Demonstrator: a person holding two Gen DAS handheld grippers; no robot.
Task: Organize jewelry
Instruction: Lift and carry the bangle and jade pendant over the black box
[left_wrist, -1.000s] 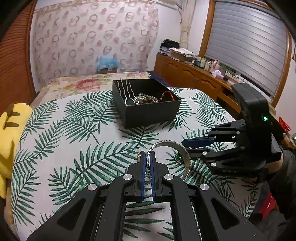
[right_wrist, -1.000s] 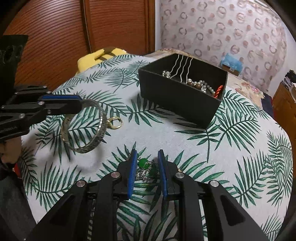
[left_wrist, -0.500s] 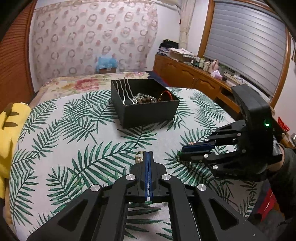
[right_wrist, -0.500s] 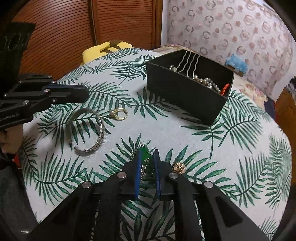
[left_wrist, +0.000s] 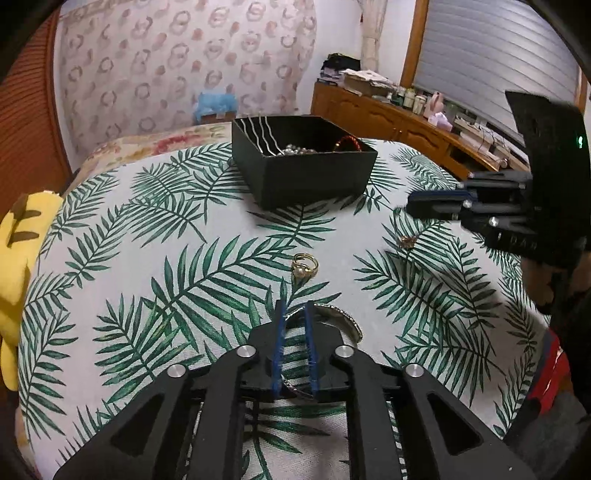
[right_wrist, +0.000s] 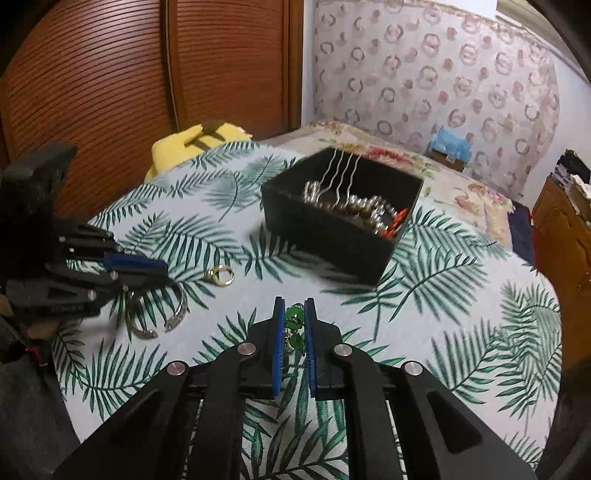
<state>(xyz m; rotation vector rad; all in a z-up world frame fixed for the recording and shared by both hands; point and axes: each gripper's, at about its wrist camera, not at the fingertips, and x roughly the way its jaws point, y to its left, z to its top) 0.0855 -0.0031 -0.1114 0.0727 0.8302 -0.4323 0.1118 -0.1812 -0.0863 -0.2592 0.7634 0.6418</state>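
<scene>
My right gripper pinches the green-stone silver earring for transfer to the black square cardboard box; my left gripper, jaws just parted, straddles the silver cuff bangle lying on the cloth.

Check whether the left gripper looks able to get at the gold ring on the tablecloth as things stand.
Probably yes. The gold ring lies in the open just ahead of the left gripper, nothing between them. But its jaws straddle the silver bangle, so it would have to clear that first.
</scene>
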